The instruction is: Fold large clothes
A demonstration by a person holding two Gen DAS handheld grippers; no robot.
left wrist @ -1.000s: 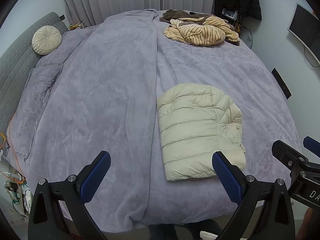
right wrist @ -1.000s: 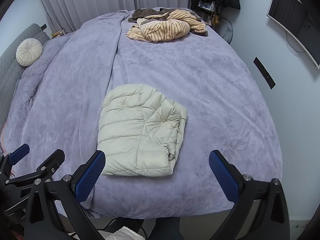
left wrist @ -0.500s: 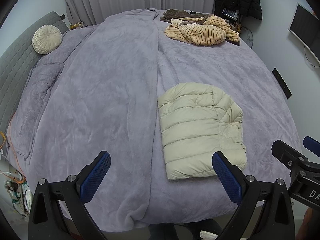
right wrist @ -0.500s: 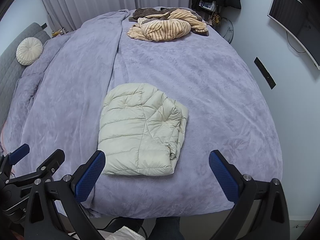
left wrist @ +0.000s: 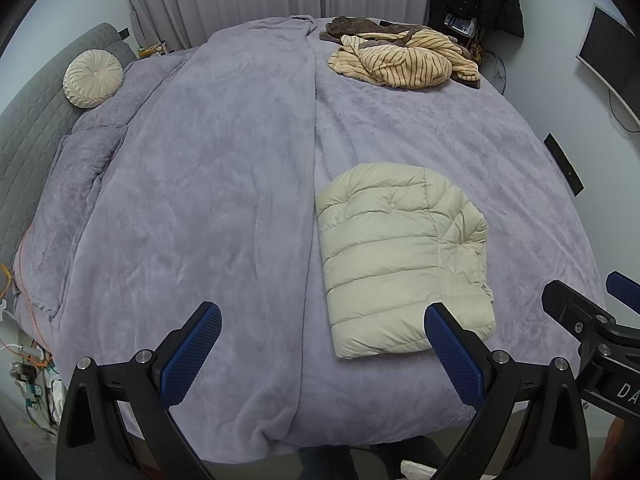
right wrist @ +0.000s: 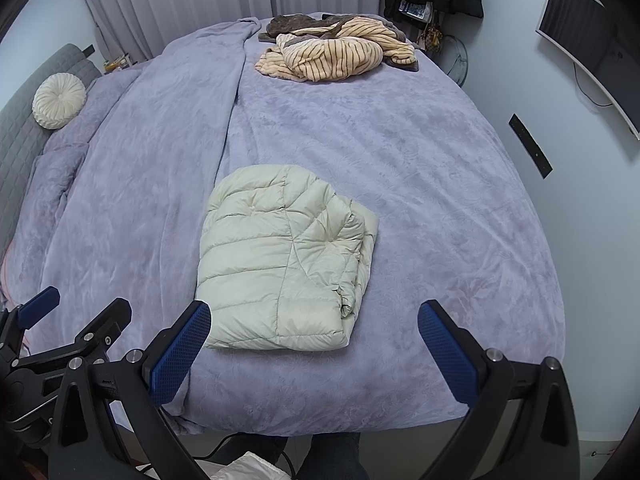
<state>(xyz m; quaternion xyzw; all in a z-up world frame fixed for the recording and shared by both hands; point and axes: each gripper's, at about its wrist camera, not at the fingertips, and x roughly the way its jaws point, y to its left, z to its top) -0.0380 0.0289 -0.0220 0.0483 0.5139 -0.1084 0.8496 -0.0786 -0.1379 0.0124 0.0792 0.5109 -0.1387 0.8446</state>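
Note:
A cream puffer jacket lies folded into a compact rectangle near the front edge of the bed; the right wrist view shows the jacket with its layered edges on the right side. My left gripper hovers open above the bed's front edge, its right pad in front of the jacket's near corner. The right gripper is open too, held just in front of the jacket, nothing between its pads. Each gripper shows at the edge of the other's view.
A lavender plush blanket covers the bed. A striped beige and brown pile of clothes lies at the far side. A round cream cushion rests by the grey headboard at left. A monitor hangs on the right wall.
Both views have shifted very slightly; the jacket sits a touch lower and nearer in the frames. The grippers stay open and the jacket has not changed shape.

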